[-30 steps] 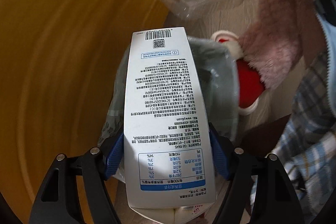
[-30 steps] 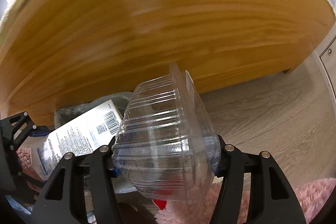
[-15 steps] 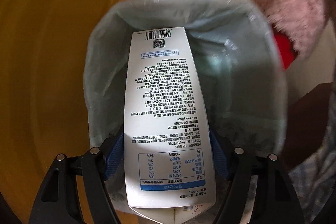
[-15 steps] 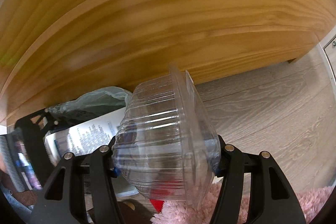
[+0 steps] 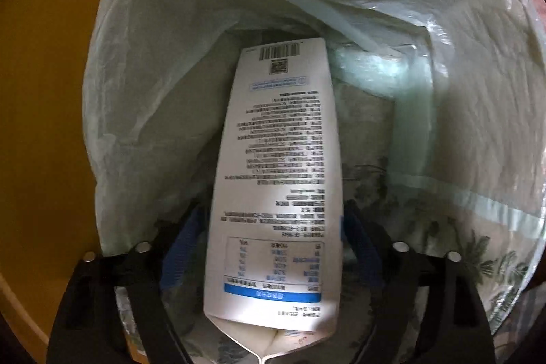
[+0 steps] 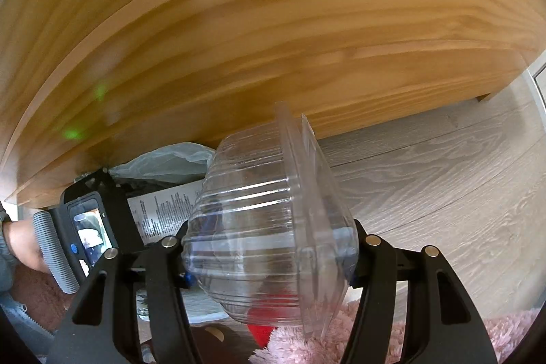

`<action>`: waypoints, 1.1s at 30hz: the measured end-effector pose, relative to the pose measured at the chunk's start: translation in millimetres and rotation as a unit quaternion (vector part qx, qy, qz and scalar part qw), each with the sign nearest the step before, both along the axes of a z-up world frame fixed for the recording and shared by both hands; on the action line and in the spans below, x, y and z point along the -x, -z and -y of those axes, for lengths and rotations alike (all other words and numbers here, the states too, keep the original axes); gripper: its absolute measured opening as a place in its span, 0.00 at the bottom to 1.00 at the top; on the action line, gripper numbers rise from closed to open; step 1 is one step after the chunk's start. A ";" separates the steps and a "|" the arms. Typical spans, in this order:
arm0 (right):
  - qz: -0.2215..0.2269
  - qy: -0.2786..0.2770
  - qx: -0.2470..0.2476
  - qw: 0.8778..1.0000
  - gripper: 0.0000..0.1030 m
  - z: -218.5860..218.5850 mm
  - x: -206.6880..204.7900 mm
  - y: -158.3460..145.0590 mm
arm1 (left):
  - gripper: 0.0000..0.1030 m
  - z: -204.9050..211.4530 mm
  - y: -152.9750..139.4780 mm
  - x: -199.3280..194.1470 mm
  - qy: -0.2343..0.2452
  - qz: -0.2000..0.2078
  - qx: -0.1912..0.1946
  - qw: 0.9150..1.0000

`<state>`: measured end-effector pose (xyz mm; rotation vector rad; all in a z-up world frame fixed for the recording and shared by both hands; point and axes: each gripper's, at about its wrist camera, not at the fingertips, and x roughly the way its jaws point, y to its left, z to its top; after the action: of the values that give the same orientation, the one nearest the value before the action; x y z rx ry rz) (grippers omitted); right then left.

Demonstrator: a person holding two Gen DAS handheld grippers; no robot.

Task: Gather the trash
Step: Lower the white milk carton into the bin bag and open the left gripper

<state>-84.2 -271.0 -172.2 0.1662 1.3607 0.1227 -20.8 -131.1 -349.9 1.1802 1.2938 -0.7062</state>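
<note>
Left gripper (image 5: 273, 248) is opening right now, the carton (image 5: 278, 179) between its jaws hanging nose-down inside the bag (image 5: 143, 91), so I'd just let it spread fully and pull straight up without snagging the liner. Right gripper (image 6: 269, 248) is clamped on the clear tub (image 6: 269, 220), parked beside the bag waiting its turn. Only the right view shows the floor (image 6: 426, 179) and bed frame (image 6: 239, 40); the left view shows the bag's inside.
</note>
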 end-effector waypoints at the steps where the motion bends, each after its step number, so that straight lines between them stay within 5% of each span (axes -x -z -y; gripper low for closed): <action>1: 0.000 0.000 -0.001 1.000 0.57 0.5 0.1 -0.3 | 0.82 -0.3 0.7 0.9 0.002 0.001 -0.005 1.000; 8: 0.004 -0.006 0.000 1.000 0.57 -2.5 0.6 -2.4 | 0.82 16.5 0.9 24.0 0.017 0.003 -0.027 0.999; 12: 0.005 -0.007 0.002 1.000 0.57 -3.6 2.0 -2.3 | 0.82 10.7 -0.6 21.6 -0.023 -0.033 -0.063 0.997; 14: 0.007 -0.008 0.002 1.000 0.57 -4.9 2.6 -1.9 | 0.71 5.9 -3.0 18.6 -0.041 -0.043 -0.065 0.996; 19: 0.008 -0.009 0.004 1.000 0.57 -6.3 3.1 -1.1 | 0.70 1.6 -4.3 19.1 -0.048 -0.041 -0.047 0.997; 25: 0.008 -0.012 0.005 1.000 0.57 -7.9 2.5 -1.2 | 0.70 3.8 9.9 25.8 -0.025 -0.018 -0.046 0.998; 33: -0.001 -0.019 0.013 1.000 0.57 -10.5 1.8 0.1 | 0.70 -11.4 56.8 24.4 -0.074 -0.045 -0.071 0.994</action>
<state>-85.9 -260.5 -172.3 0.1184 1.3667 0.1370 -45.2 -119.7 -406.7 1.1640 1.5105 -0.5714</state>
